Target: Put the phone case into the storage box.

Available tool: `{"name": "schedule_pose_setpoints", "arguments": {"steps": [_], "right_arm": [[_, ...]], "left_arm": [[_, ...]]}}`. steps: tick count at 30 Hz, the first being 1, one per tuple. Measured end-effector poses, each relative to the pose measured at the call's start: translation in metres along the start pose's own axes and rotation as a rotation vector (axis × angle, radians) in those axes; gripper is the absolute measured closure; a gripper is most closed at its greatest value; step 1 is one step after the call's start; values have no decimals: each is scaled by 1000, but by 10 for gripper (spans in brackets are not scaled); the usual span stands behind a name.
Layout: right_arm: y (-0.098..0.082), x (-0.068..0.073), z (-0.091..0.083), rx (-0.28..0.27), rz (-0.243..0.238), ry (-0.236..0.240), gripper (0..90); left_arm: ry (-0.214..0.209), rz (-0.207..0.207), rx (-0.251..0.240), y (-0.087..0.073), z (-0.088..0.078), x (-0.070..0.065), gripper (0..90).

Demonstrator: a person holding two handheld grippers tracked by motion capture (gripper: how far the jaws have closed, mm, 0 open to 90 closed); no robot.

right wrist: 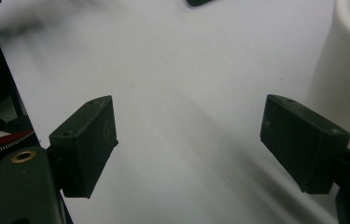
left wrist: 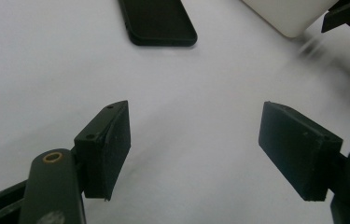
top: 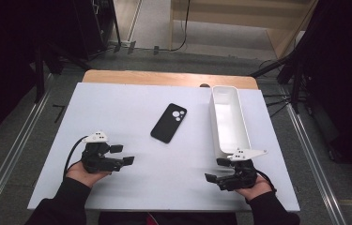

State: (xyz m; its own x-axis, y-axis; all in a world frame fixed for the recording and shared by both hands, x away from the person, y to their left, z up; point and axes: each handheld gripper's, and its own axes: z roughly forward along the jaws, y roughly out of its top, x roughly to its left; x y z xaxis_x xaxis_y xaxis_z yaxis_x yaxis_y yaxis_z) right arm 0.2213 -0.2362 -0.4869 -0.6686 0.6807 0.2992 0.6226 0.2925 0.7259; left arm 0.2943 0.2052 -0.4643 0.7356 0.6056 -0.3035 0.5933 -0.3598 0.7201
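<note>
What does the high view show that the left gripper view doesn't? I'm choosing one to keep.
High view alone: the whole white bin, the phone's camera end, the left gripper from above. Left gripper view alone: close-up of its own open jaws, nothing between them. Both: phone, a bin corner, the right gripper and the white table.

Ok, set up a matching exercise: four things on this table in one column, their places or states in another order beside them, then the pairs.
1. phone case
2. white bin
3. left gripper
4. right gripper

a. long, empty, along the table's right side
b. open, at the near left
c. flat, black, mid-table
d. open, just short of the bin's near end

Pairs: 1-c, 2-a, 3-b, 4-d
</note>
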Motion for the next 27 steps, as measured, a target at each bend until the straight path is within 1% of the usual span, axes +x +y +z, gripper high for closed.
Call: {"name": "schedule_pose_setpoints", "arguments": {"steps": [1, 2, 6, 7, 10, 15, 17, 18, 20, 22, 23, 26, 27], "right_arm": [[0, 0, 0, 0, 1, 1, 169], [0, 1, 0, -2, 2, 2, 169], [1, 3, 0, -6, 0, 9, 168], [1, 3, 0, -5, 2, 13, 168], [1, 3, 1, -7, -1, 15, 169], [1, 3, 1, -5, 1, 17, 168], [1, 3, 0, -5, 3, 14, 169], [1, 2, 1, -8, -1, 13, 169], [1, 3, 0, -8, 3, 10, 169], [1, 2, 0, -9, 4, 9, 168], [1, 2, 1, -10, 5, 11, 169], [1, 3, 2, -10, 1, 15, 168], [2, 4, 2, -9, -1, 15, 169]], "left_arm": [[-3, 6, -2, 1, 1, 0, 245], [-10, -3, -6, 2, 2, 1, 245], [-12, -12, -3, 4, 3, 1, 245], [-19, -7, -7, 6, 3, 2, 245], [-23, 0, -9, 9, 4, 2, 245], [-35, 0, -7, 16, 7, 4, 246], [-45, -3, -3, 19, 8, 4, 285], [-54, -2, -1, 21, 9, 4, 285], [-56, 5, 0, 24, 11, 4, 285], [-54, 6, 12, 27, 13, 4, 284], [-58, 11, 7, 28, 14, 4, 284], [-57, 26, 15, 33, 18, 3, 284], [-57, 33, 11, 34, 18, 4, 284]]}}
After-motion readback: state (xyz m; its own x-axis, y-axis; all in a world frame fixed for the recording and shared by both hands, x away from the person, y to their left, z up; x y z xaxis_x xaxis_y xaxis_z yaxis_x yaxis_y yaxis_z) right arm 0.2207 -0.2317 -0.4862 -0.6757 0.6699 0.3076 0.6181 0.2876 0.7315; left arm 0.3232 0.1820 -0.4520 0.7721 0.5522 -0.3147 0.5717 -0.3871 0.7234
